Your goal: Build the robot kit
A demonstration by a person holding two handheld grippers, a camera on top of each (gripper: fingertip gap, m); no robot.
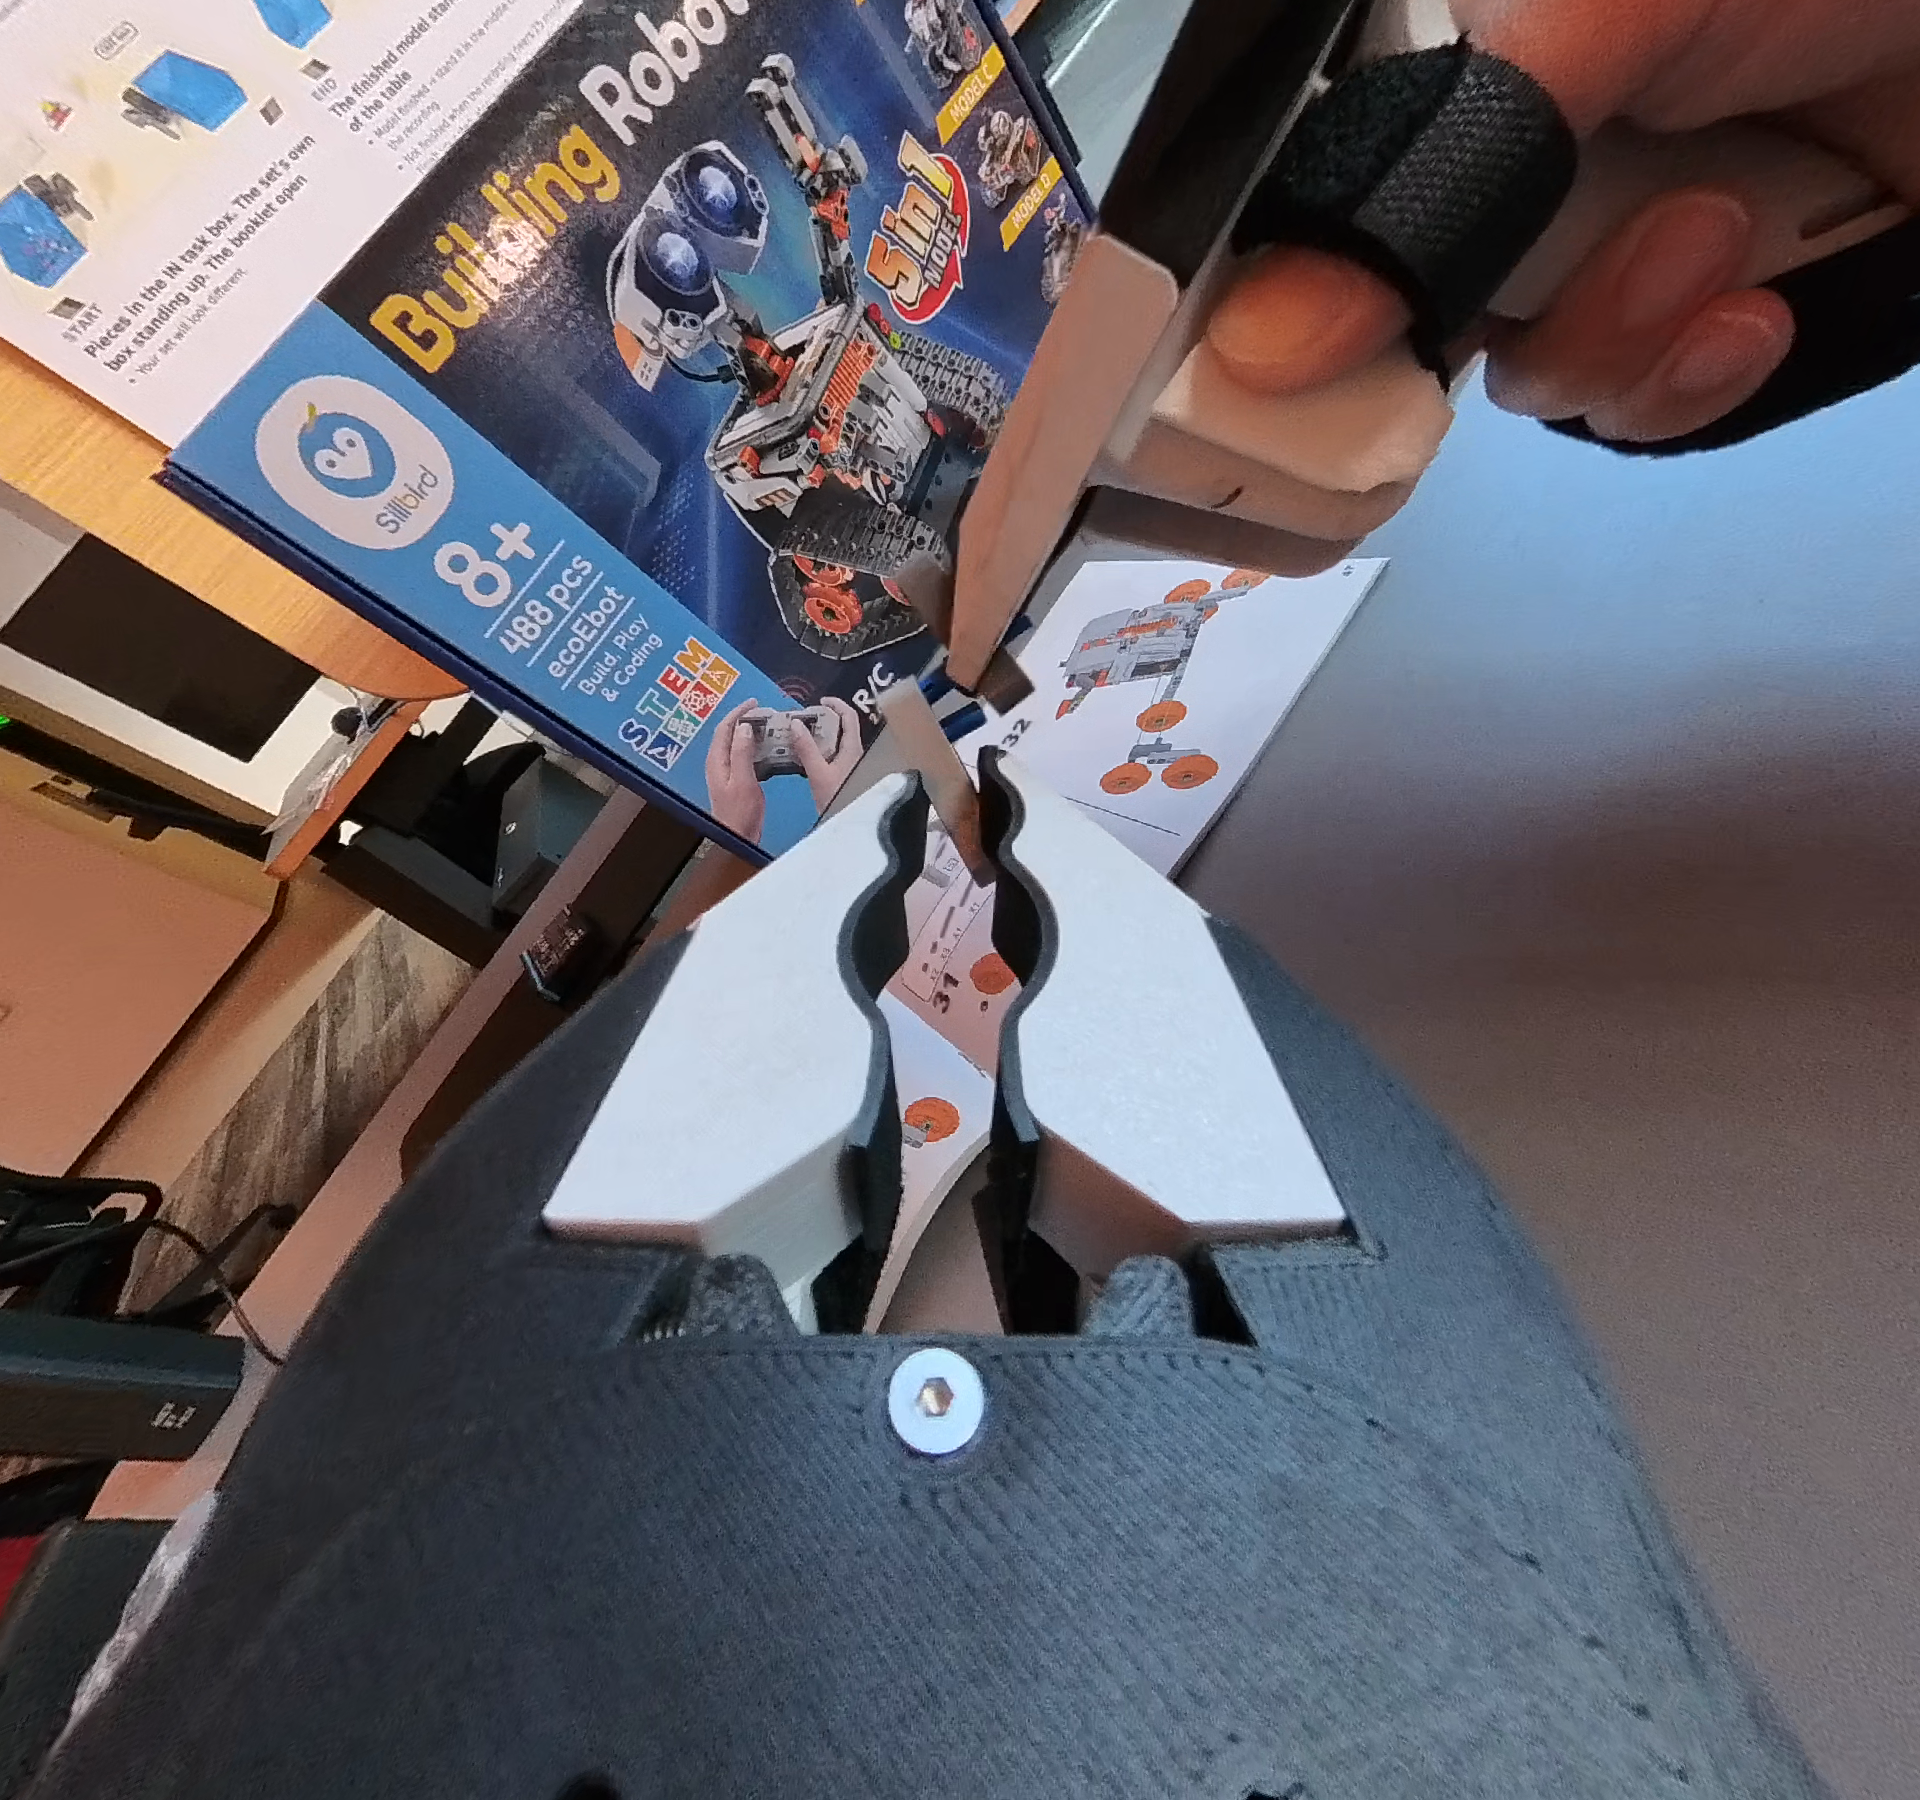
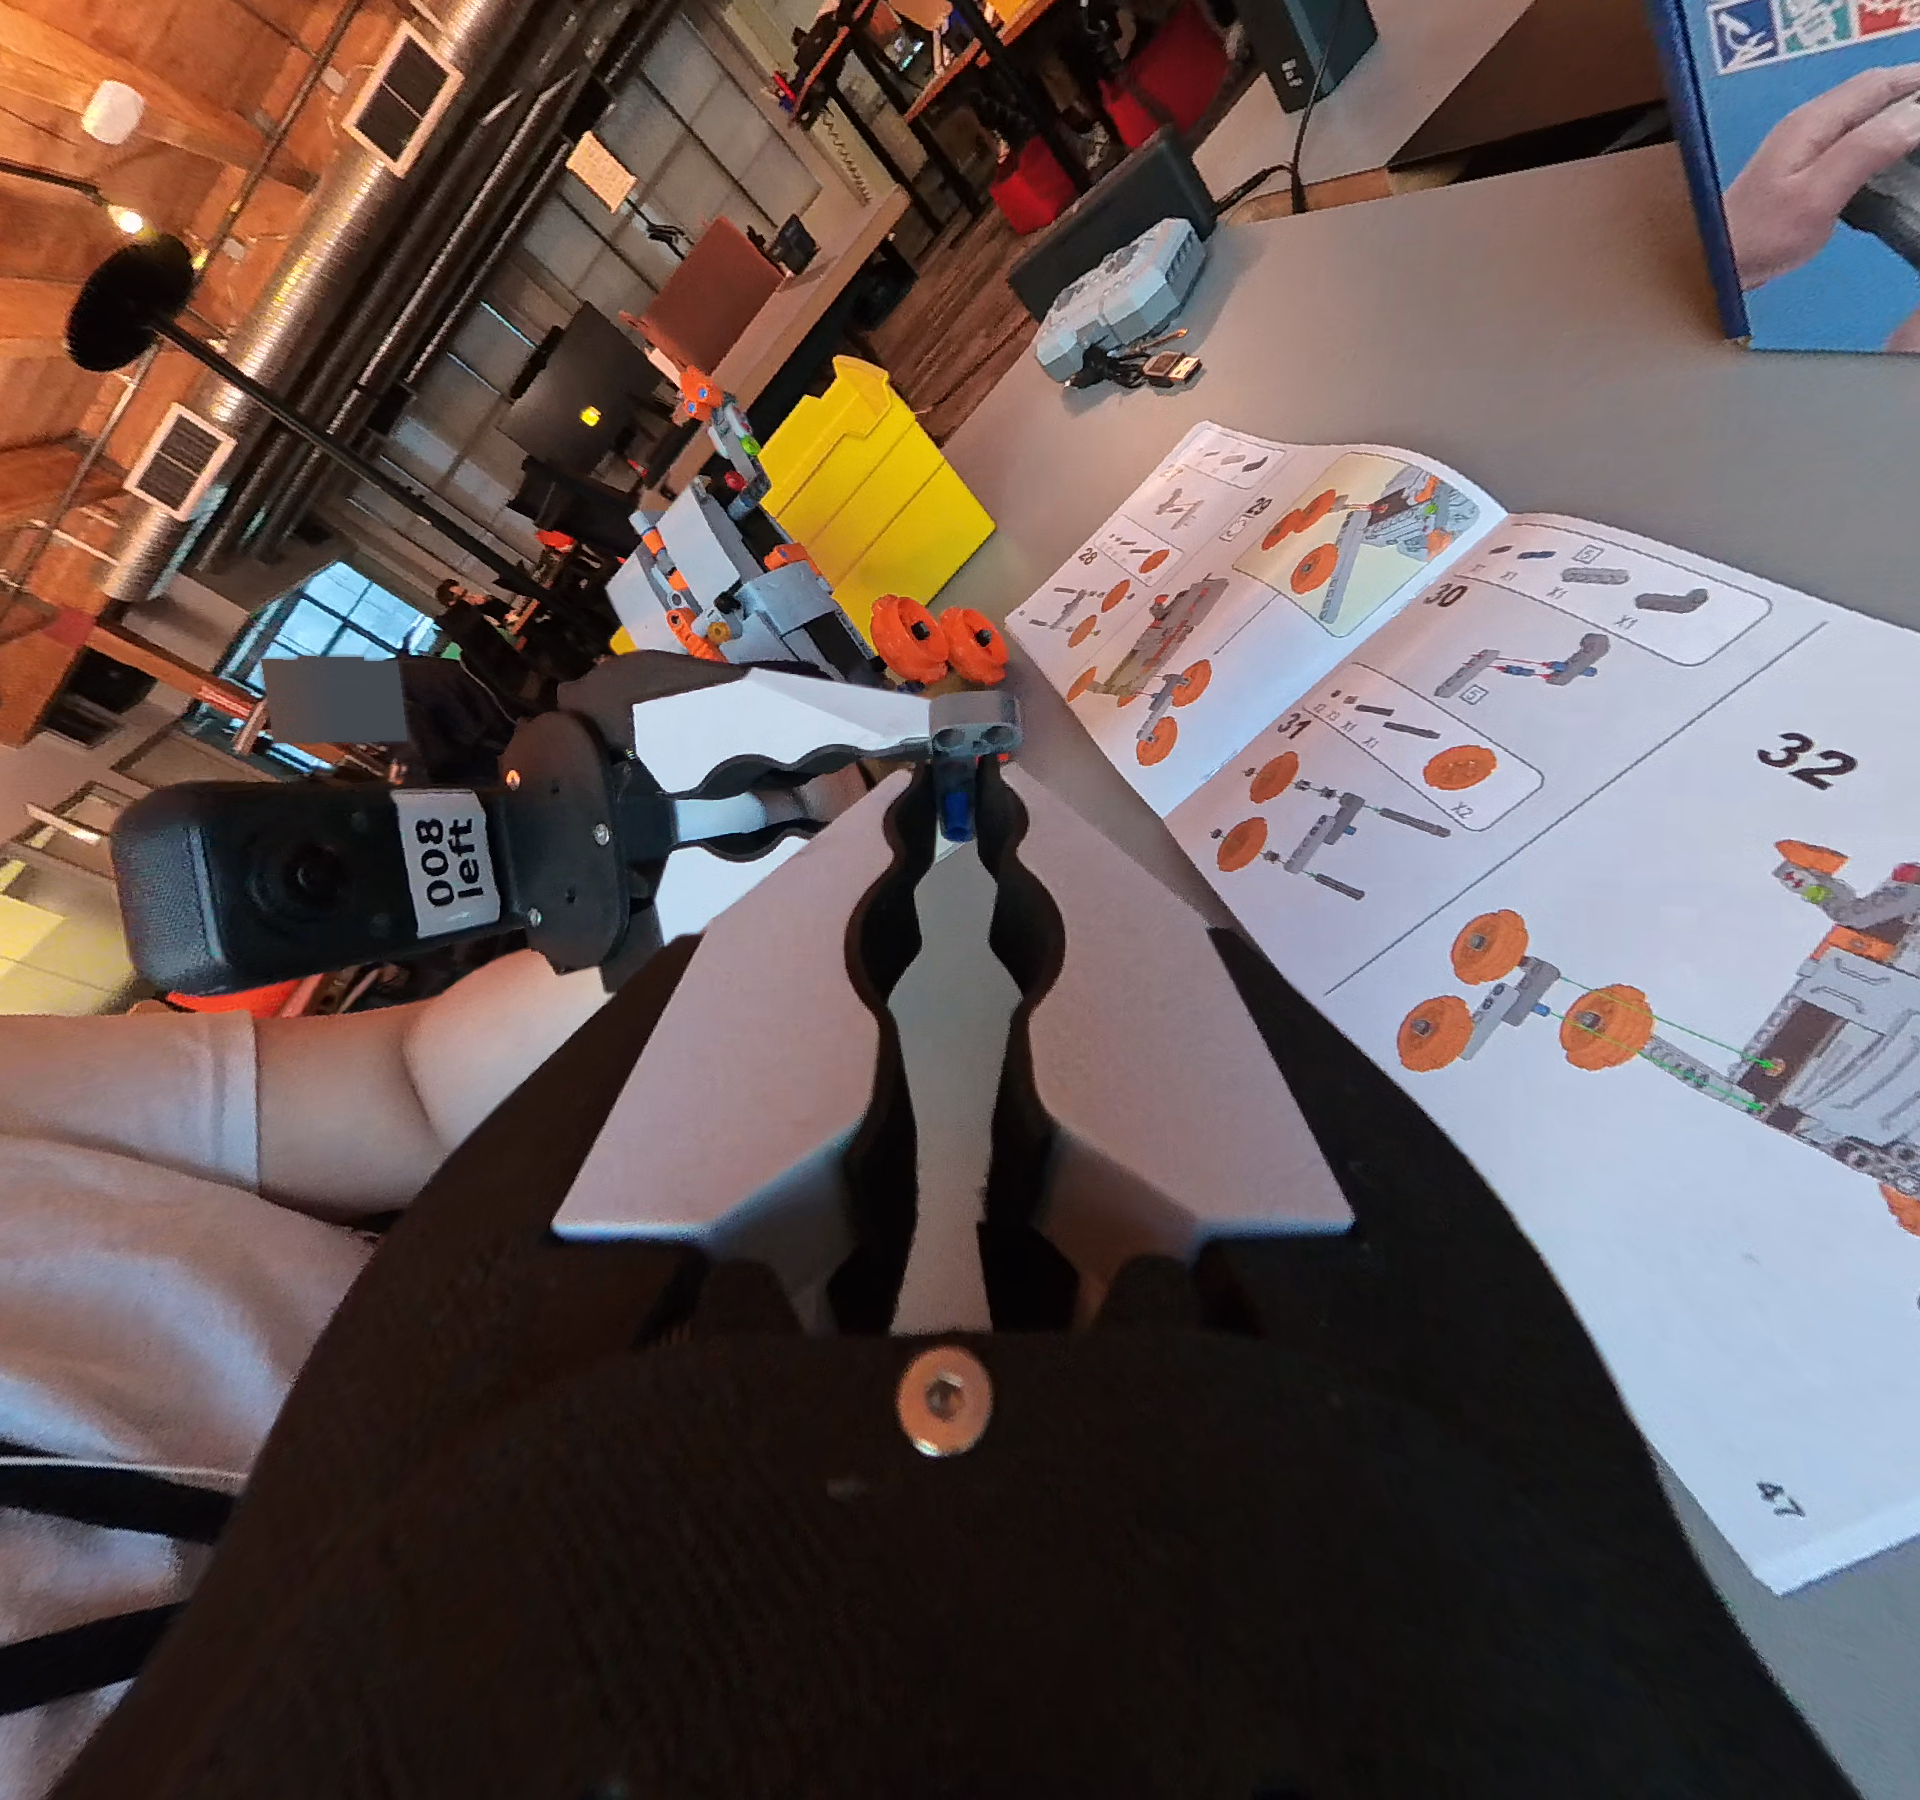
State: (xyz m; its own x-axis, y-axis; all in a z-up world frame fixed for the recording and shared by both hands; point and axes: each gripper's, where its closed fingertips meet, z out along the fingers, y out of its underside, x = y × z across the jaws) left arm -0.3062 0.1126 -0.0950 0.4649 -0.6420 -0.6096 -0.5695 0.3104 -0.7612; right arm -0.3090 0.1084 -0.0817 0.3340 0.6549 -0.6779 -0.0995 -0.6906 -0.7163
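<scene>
- At the centre of the right wrist view, the right gripper [image 2: 961, 800] has its fingers pinching a small blue pin [image 2: 954, 803].
- Just above it, the left gripper [image 2: 940, 734] has its fingers pressed on a grey beam [image 2: 977, 722], which the pin touches.
- Behind them stands a part-built model [image 2: 727, 587] with orange wheels [image 2: 935, 638].
- At the right lies an open instruction booklet [image 2: 1558, 1231] on the surface [image 2: 1455, 348]; a kit box [image 1: 582, 379] stands at the upper left of the left wrist view, and a yellow bin [image 2: 873, 493] sits beside the model.

Both views bright, strong fisheye bend at edges. Left wrist: table [image 1: 1621, 919] smeared soft, box [image 1: 665, 316] sharp, hand [image 1: 1662, 140] glows warm red. Right wrist: booklet [image 2: 1507, 919] crisp, warm ceiling lamps [image 2: 112, 111], daylight from window [image 2: 343, 607], near gripper body dark.
</scene>
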